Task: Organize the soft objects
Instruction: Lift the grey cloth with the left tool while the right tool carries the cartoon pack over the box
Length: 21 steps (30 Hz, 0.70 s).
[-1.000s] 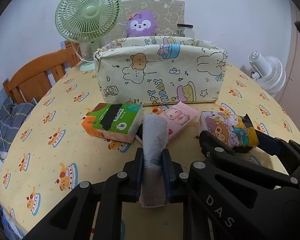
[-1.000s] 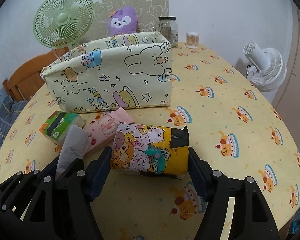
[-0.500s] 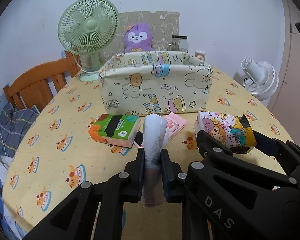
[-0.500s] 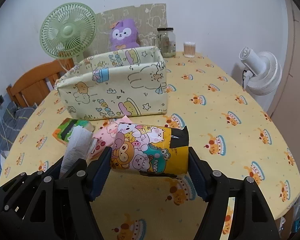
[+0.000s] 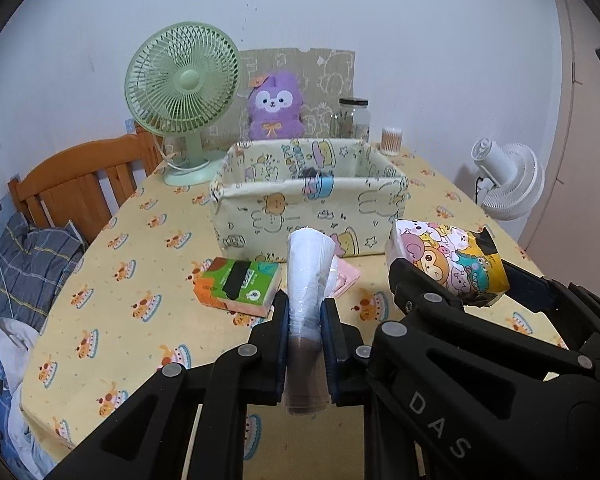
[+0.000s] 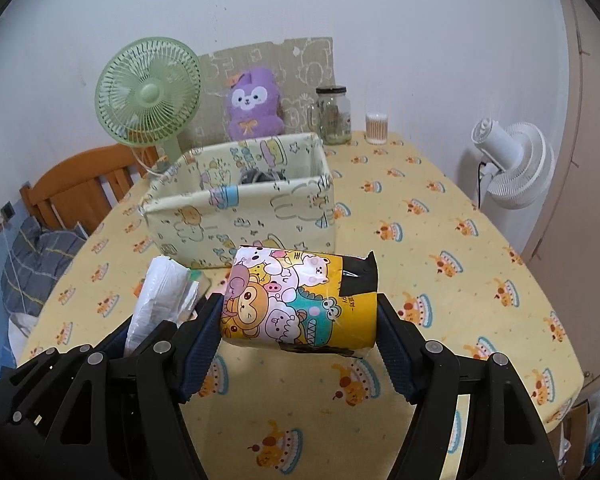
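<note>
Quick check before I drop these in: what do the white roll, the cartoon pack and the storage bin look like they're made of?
White roll: looks like thin, glossy plastic film, translucent and crinkled, squashed by the left gripper. Cartoon pack: shiny printed plastic wrap with glare spots, probably over soft tissue; the right gripper holds it. Storage bin: matte printed fabric, its walls slightly sagging.

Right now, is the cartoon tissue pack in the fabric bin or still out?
Out. The cartoon tissue pack is clamped in the right tool, off the table, short of the fabric bin.
</note>
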### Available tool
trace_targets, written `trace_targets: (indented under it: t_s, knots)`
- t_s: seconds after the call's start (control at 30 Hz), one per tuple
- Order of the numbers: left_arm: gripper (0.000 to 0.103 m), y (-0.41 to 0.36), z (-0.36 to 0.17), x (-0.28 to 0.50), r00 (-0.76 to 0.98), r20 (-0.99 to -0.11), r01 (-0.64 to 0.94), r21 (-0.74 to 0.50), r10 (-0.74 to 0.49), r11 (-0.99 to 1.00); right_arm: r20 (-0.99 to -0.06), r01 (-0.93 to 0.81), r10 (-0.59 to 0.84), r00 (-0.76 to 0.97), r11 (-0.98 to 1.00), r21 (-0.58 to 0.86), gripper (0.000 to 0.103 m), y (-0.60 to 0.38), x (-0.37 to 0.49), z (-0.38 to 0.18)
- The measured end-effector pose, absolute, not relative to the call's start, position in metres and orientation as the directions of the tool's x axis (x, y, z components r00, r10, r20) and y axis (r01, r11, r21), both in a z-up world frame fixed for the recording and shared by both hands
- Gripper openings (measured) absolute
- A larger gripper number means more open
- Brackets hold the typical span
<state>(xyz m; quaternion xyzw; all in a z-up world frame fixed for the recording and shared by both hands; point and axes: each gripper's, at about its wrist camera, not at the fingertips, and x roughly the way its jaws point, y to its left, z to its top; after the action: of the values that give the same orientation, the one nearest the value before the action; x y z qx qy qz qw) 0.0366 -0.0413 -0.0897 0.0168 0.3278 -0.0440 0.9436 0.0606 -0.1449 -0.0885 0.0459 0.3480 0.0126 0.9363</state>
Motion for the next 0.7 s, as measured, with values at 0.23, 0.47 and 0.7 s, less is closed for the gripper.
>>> trace_targets:
  t_s: [0.23, 0.47, 0.7]
  knots:
    - [0.014, -0.040, -0.069, 0.032, 0.799, -0.596, 0.104, 0.002, -0.082, 0.995, -0.625, 0.006, 0.054, 0.779, 0.995, 0.095, 0.075, -0.143, 0.055, -0.066]
    - [0.014, -0.036, -0.052, 0.029, 0.816, -0.572, 0.100, 0.002, -0.080, 0.995, -0.606, -0.010, 0.065, 0.793, 0.996, 0.093, 0.075, -0.140, 0.054, -0.047]
    - [0.014, -0.037, -0.032, 0.029, 0.838, -0.539, 0.102, 0.004, -0.084, 0.995, -0.583, -0.017, 0.071, 0.809, 0.995, 0.098, 0.075, -0.140, 0.055, -0.027]
